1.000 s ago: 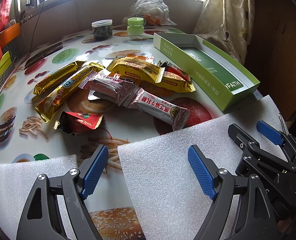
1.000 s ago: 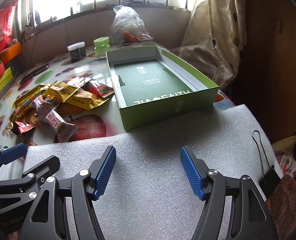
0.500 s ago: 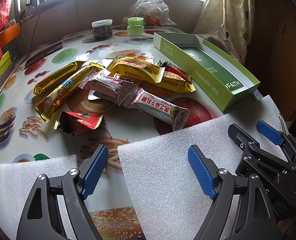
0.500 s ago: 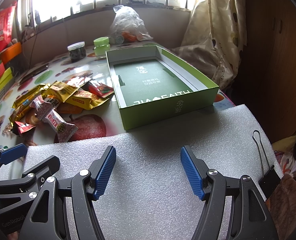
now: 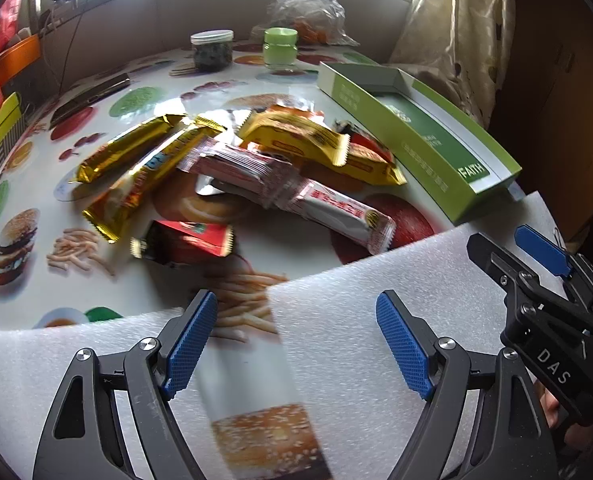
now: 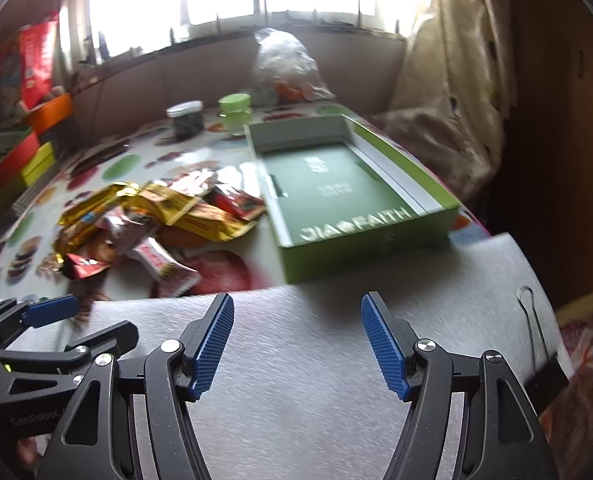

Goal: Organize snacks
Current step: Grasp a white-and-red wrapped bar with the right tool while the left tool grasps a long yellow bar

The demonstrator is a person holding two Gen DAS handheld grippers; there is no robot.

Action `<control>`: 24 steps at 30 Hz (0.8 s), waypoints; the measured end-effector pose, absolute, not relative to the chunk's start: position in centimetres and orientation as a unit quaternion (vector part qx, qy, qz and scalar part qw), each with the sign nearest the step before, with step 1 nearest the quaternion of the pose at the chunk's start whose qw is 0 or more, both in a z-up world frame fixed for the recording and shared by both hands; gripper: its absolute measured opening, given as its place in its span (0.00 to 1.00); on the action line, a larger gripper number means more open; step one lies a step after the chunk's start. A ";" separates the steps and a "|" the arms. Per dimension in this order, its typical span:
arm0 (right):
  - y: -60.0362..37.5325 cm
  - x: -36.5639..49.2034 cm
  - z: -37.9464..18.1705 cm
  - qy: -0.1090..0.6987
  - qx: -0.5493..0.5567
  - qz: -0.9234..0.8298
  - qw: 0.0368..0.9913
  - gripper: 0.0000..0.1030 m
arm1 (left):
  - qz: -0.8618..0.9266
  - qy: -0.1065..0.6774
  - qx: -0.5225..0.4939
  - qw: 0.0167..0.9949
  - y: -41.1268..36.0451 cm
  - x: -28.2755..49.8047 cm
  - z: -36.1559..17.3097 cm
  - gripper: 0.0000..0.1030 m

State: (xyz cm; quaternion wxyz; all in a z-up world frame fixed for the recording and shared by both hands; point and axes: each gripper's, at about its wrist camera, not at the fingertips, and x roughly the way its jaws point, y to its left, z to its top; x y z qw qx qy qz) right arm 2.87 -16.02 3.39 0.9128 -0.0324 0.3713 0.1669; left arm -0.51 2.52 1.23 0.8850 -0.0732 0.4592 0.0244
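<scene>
A heap of wrapped snack bars lies on the printed tablecloth: gold bars [image 5: 136,168], a yellow pack [image 5: 296,136], a white and pink bar [image 5: 336,216] and a small red pack [image 5: 188,240]. The same heap [image 6: 156,216] shows left of centre in the right wrist view. An open, empty green box [image 6: 348,192] stands to its right, and its long side [image 5: 408,136] shows in the left wrist view. My left gripper [image 5: 296,340] is open above the white foam sheet [image 5: 356,340], short of the heap. My right gripper [image 6: 298,344] is open over the foam, in front of the box.
At the back stand a dark jar [image 5: 211,50], a green-lidded jar [image 5: 280,46] and a clear plastic bag [image 5: 308,12]. A dark phone [image 5: 92,94] lies back left. Coloured boxes [image 6: 20,156] line the left edge. A binder clip [image 6: 544,356] grips the foam's right edge.
Both views have tilted and blurred: both grippers have begun to move. The right gripper has risen and looks more steeply onto the box. Snacks and box have not moved.
</scene>
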 end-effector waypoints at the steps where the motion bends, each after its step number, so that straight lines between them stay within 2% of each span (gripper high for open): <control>1: -15.6 3.0 3.5 0.373 -0.037 0.179 0.909 0.65 | 0.024 0.454 -0.076 0.887 2.9 -0.7 1.6 0.80; 14: -9.8 5.4 2.8 0.398 -0.079 0.285 0.869 0.65 | 0.090 0.429 -0.098 0.893 10.9 0.7 3.1 0.80; 24: -7.9 7.1 2.2 0.415 -0.099 0.308 0.850 0.63 | 0.089 0.441 -0.078 0.889 12.9 2.8 2.6 0.80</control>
